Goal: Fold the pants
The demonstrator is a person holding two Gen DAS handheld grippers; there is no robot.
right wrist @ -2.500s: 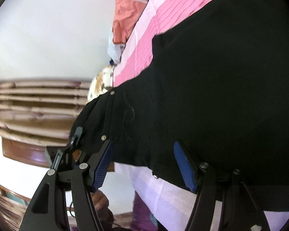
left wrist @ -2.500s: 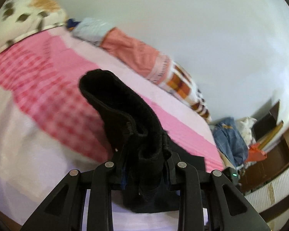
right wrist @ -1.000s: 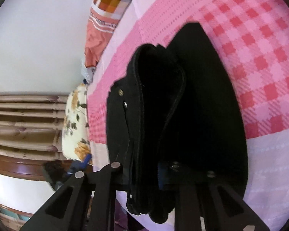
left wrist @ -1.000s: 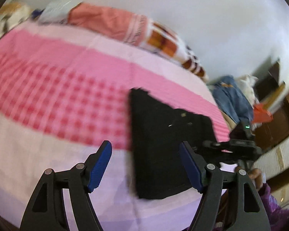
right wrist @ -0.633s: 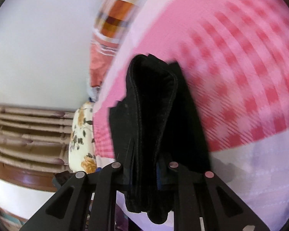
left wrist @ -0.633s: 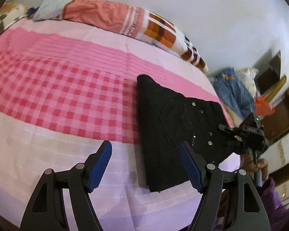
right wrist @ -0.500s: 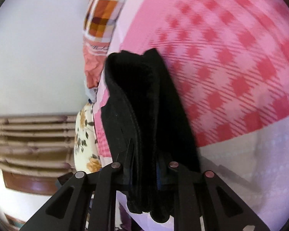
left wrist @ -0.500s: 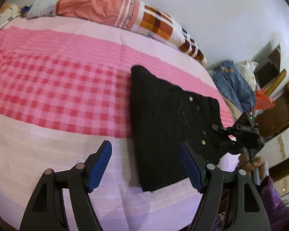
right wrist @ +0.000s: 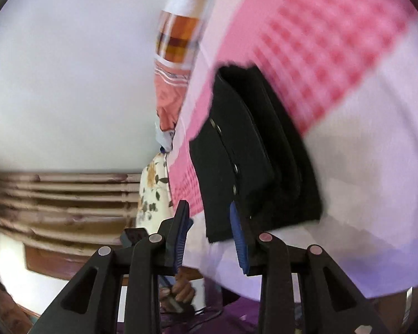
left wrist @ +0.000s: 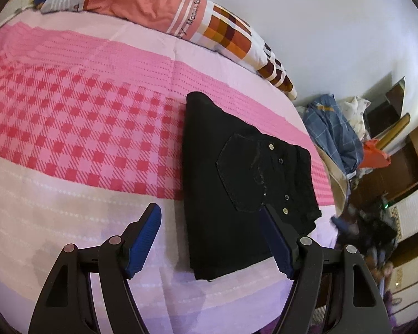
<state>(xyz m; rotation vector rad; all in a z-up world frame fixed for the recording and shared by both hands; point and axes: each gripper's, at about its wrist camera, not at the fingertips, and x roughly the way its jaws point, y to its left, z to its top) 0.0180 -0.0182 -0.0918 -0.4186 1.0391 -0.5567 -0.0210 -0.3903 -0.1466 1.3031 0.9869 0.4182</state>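
Left wrist: one folded pants [left wrist: 237, 183].

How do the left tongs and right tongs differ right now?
The left tongs stand wide open; the right tongs show a narrower gap, jaws opening. The left tongs frame the folded black pants from above; the right tongs sit at the pants' near edge, with no cloth between the pads. Both have blue pads and hold nothing.

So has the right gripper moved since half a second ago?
Yes. The right gripper has backed off the black pants, which lie on the pink bedspread; its jaws are opening with nothing between them.
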